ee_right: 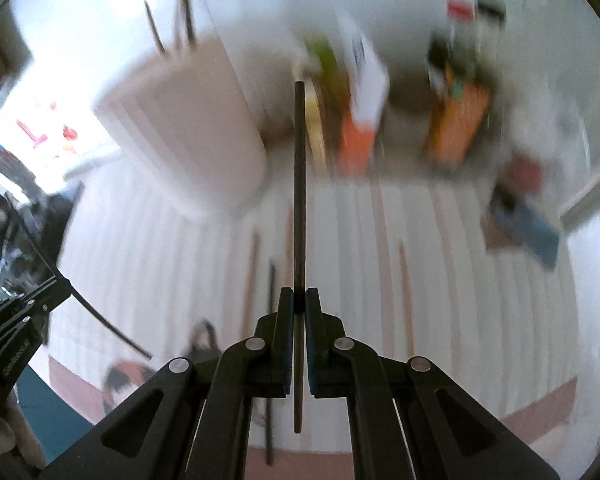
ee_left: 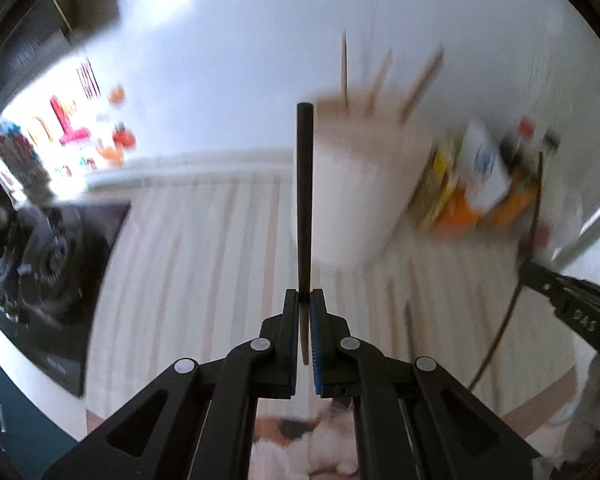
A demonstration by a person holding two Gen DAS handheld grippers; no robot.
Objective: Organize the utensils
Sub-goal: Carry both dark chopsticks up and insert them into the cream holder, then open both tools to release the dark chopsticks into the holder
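My left gripper [ee_left: 305, 300] is shut on a dark chopstick [ee_left: 304, 184] that points forward over the striped cloth [ee_left: 188, 248]. A white utensil holder [ee_left: 360, 184] with several wooden chopsticks [ee_left: 376, 80] stands just right of its tip. My right gripper [ee_right: 299, 300] is shut on another dark chopstick [ee_right: 299, 184]. The holder [ee_right: 188, 132] shows upper left in the right wrist view. Several chopsticks [ee_right: 406, 292] lie loose on the cloth [ee_right: 460, 260] below. Both views are blurred by motion.
Boxes and bottles [ee_left: 484, 176] stand against the wall, right of the holder; they also show in the right wrist view [ee_right: 456, 120]. A black stove top [ee_left: 60, 264] lies left. A blue object [ee_right: 528, 228] lies at right. The other gripper [ee_right: 16, 328] shows at left.
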